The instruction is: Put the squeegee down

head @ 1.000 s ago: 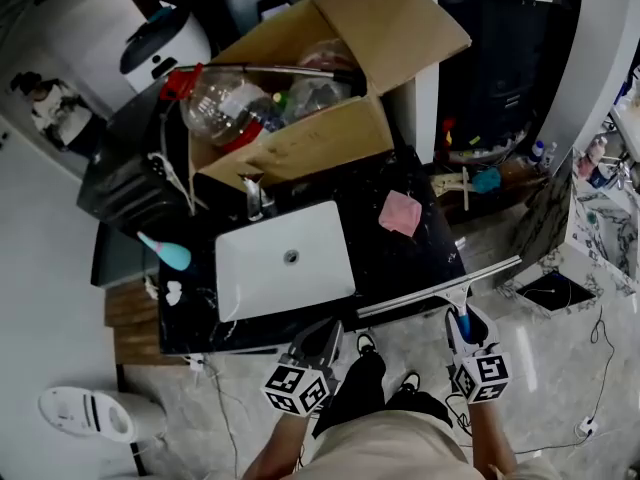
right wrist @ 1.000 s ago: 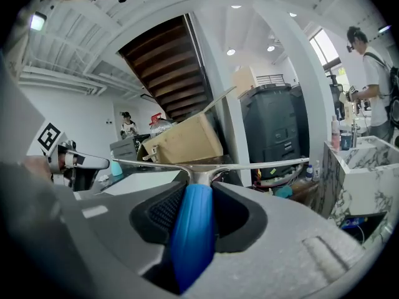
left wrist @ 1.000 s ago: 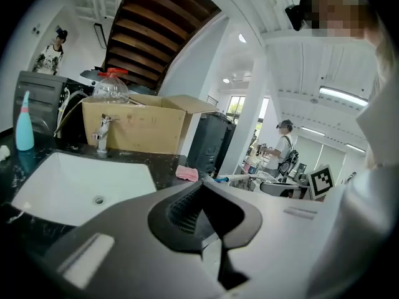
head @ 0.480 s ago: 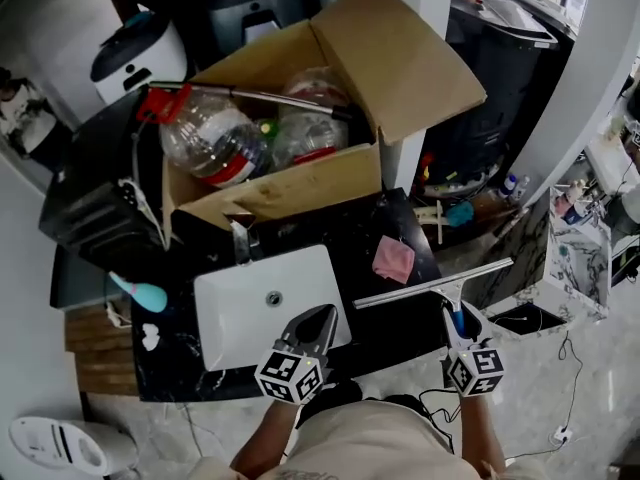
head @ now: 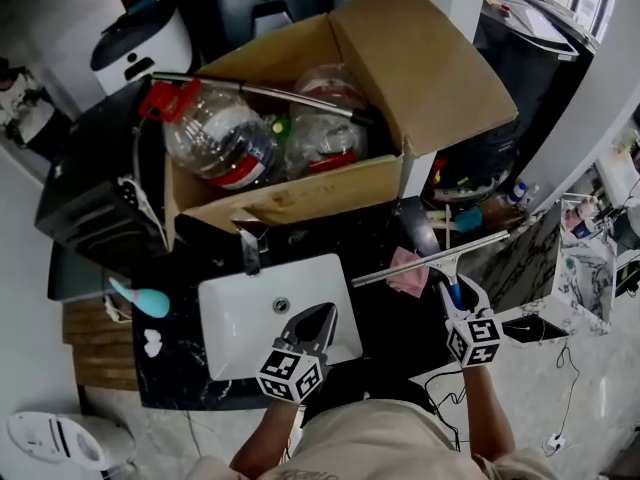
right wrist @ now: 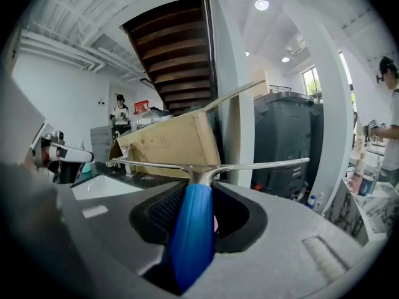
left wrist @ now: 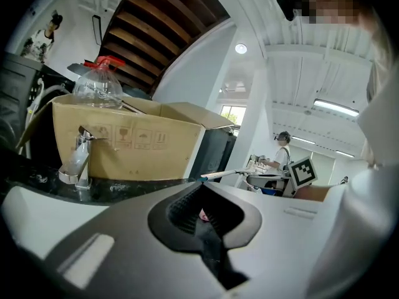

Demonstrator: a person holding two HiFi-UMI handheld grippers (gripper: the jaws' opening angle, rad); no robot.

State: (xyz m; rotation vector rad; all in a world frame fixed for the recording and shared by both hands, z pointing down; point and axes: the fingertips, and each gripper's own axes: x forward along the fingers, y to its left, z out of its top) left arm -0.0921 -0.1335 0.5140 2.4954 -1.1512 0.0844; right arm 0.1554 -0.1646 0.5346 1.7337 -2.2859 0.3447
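The squeegee has a long metal blade and a blue handle. My right gripper is shut on that handle and holds the blade level above the black countertop, over a pink cloth. In the right gripper view the blue handle fills the gap between the jaws of the right gripper, and the blade crosses in front. My left gripper hangs over the white sink, shut and holding nothing. In the left gripper view the left gripper points toward the blade's end.
A steel faucet stands behind the sink. Beyond it is an open cardboard box full of plastic bottles. A teal object lies at the counter's left. The counter's right edge drops to a cluttered floor.
Both grippers have moved forward from the counter's front edge. The squeegee went with the right one and now hangs over the pink cloth; the left gripper is now over the sink.
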